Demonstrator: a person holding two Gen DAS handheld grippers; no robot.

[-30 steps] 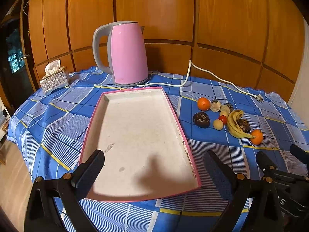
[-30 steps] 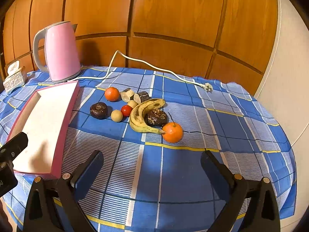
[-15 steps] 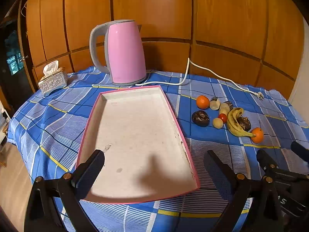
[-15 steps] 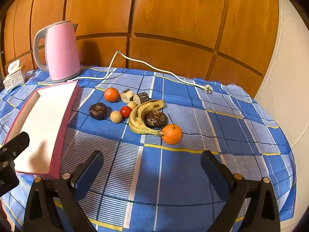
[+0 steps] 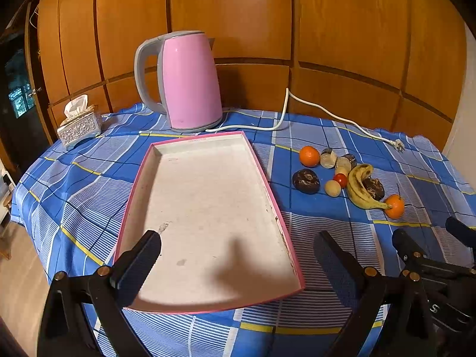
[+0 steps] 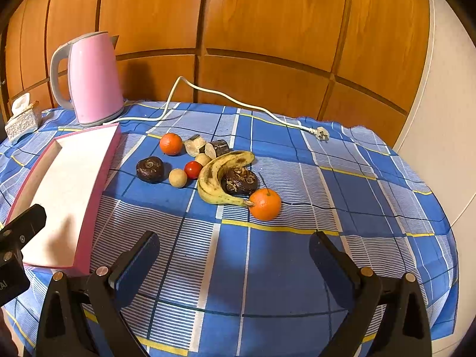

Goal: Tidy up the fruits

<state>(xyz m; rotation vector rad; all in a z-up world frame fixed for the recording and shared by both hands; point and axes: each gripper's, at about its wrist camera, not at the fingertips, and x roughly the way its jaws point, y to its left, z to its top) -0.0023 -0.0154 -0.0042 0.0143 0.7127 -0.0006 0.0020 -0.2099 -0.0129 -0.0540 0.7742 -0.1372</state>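
With both the left gripper and right gripper spread wide and empty, the right should close gently across the near orange, avoiding the touching banana, then carry it to the tray.

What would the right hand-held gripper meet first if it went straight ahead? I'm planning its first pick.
Probably the orange with the stem, nearest the right hand-held gripper and roughly centred between its open fingers. The banana lies just behind it. Depth is uncertain.

Blue plaid cloth with yellow lines, pink kettle, pink-rimmed white tray, orange tangerines, brown-spotted yellow banana, red tomato.
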